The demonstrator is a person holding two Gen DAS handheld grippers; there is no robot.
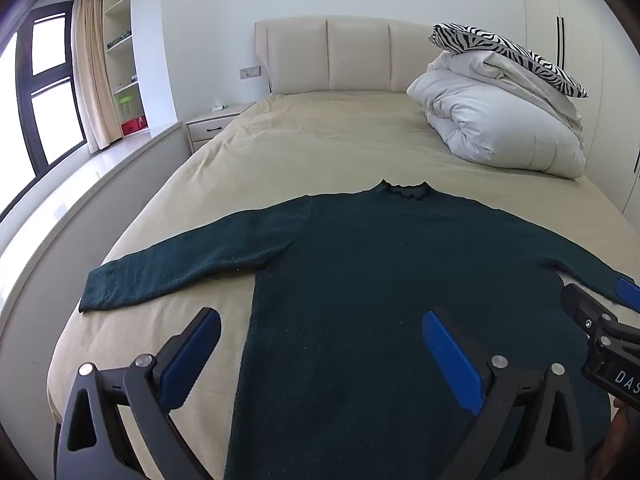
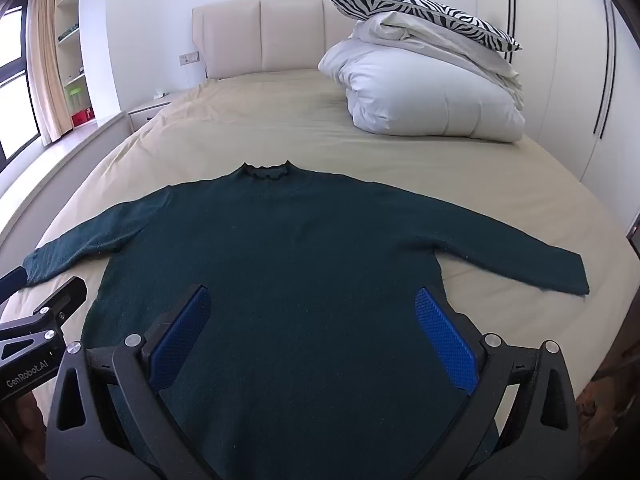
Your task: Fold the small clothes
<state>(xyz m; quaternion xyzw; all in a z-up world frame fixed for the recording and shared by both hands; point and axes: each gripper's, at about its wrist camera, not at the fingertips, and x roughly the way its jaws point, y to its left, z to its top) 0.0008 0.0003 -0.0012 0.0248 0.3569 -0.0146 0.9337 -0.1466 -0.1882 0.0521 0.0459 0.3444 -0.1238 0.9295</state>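
A dark green long-sleeved sweater (image 1: 380, 272) lies flat on the bed, collar toward the headboard, both sleeves spread out to the sides. It also shows in the right wrist view (image 2: 288, 256). My left gripper (image 1: 320, 326) is open and empty above the sweater's lower left side. My right gripper (image 2: 312, 304) is open and empty above the lower right part of the body. The right gripper's tip shows at the right edge of the left wrist view (image 1: 600, 320). The left gripper's tip shows at the left edge of the right wrist view (image 2: 44, 312).
The bed (image 1: 312, 140) has a beige sheet and a padded headboard (image 1: 340, 56). A folded white duvet (image 1: 500, 128) with a zebra-print pillow (image 1: 508, 50) sits at the far right. A nightstand (image 1: 212, 124), shelves and a window ledge are on the left; wardrobe doors (image 2: 580, 80) on the right.
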